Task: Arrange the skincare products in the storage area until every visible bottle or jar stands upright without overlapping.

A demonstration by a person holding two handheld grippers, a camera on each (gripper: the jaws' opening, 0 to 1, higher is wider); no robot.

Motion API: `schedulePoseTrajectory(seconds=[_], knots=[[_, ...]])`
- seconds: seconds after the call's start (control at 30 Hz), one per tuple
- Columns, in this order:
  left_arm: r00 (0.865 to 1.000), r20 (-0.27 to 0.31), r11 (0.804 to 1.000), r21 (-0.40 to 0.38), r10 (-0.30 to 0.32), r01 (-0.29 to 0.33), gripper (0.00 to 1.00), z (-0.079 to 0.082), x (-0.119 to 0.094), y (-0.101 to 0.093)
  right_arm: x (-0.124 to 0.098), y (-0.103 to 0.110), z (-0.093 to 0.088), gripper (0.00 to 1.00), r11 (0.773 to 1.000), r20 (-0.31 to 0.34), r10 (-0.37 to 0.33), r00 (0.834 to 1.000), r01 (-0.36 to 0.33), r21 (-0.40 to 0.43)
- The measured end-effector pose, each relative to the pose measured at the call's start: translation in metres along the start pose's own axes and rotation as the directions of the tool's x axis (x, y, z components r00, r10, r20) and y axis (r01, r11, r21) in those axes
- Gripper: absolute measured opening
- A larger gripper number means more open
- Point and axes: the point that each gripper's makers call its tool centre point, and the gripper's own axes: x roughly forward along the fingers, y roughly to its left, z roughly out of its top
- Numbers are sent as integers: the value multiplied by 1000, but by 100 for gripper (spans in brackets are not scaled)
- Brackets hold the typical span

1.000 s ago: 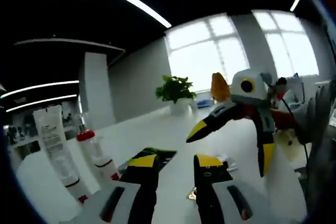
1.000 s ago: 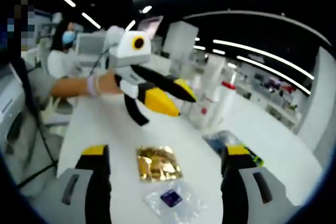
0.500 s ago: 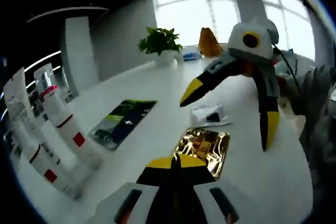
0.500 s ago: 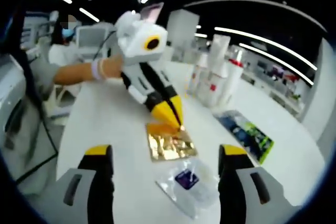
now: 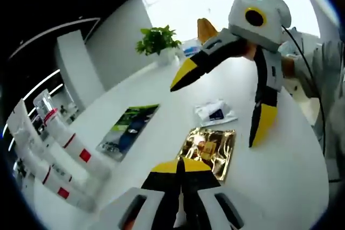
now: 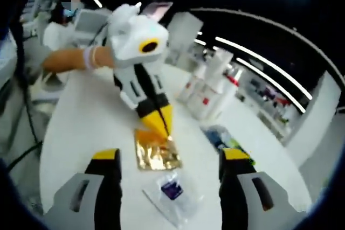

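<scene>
Left gripper view: white skincare bottles (image 5: 64, 154) with red labels and bands stand upright in a tight cluster at the left edge of the white table (image 5: 291, 171). The left gripper (image 5: 180, 172) has its jaws together, tips at a gold foil sachet (image 5: 209, 150). A clear sachet (image 5: 214, 113) and a green-and-black packet (image 5: 128, 131) lie nearby.

Right gripper view: the right gripper (image 6: 168, 161) (jaws wide apart) faces the gold sachet, with the left gripper's tips touching it and the bottles behind.
</scene>
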Motion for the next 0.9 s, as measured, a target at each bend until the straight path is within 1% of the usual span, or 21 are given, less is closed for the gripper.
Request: schedulePoseTrajectory(seconds=[0.03,0.07,0.13,0.2,0.23,0.27,0.3,0.33,0.37,0.4,0.43,0.5,0.57,0.63,0.7,0.8,0.9], knots=[[1000,0,1000,-2,-2,2,0,0,0,0,0,-1,0,69,1000,-1,-8,1000,8,-14],[1000,0,1000,-4,-5,5,0,0,1,1,-1,-3,1,66,998,-4,-35,999,35,-58],[1000,-1,1000,-5,-7,7,0,1,0,0,-3,-9,3,59,981,-1,-108,994,106,-165],[1000,2,1000,0,-7,7,0,1,0,0,-2,-10,4,54,960,3,-140,990,137,-245],[1000,4,1000,0,-7,7,0,1,0,0,-2,-11,4,56,951,-3,-151,989,144,-272],[1000,6,1000,0,-6,6,0,1,-1,0,-1,-7,4,57,958,0,-132,991,128,-257],[1000,6,1000,0,-7,7,0,1,0,0,0,-1,6,58,972,9,-87,996,87,-217],[1000,6,1000,0,-6,6,0,1,-1,0,0,2,7,59,983,9,-57,998,58,-174],[1000,6,1000,1,-7,7,0,1,0,0,-1,6,8,61,991,7,-16,1000,17,-136],[1000,7,1000,2,-7,7,0,2,-1,0,0,7,7,65,991,-1,6,1000,-6,-136],[1000,7,1000,1,-8,8,0,2,-1,0,-1,4,7,65,990,-3,-5,1000,4,-144],[1000,8,1000,0,-10,10,0,2,-1,0,0,0,1,62,982,-42,-7,999,0,-187],[1000,8,1000,1,-9,9,0,2,-2,0,1,-4,-1,62,981,-50,-16,999,6,-194],[1000,7,1000,6,-8,8,0,2,-2,0,3,-5,-2,60,980,-62,-1,998,-11,-198],[1000,8,1000,7,-8,7,0,2,-3,0,5,-7,-2,60,978,-72,2,997,-17,-206],[1000,9,1000,2,-12,12,0,2,-3,0,7,-14,-3,62,958,-116,-44,992,8,-288],[1000,9,1000,4,-13,13,0,2,-4,0,8,-10,3,61,944,-112,-59,992,19,-328]])
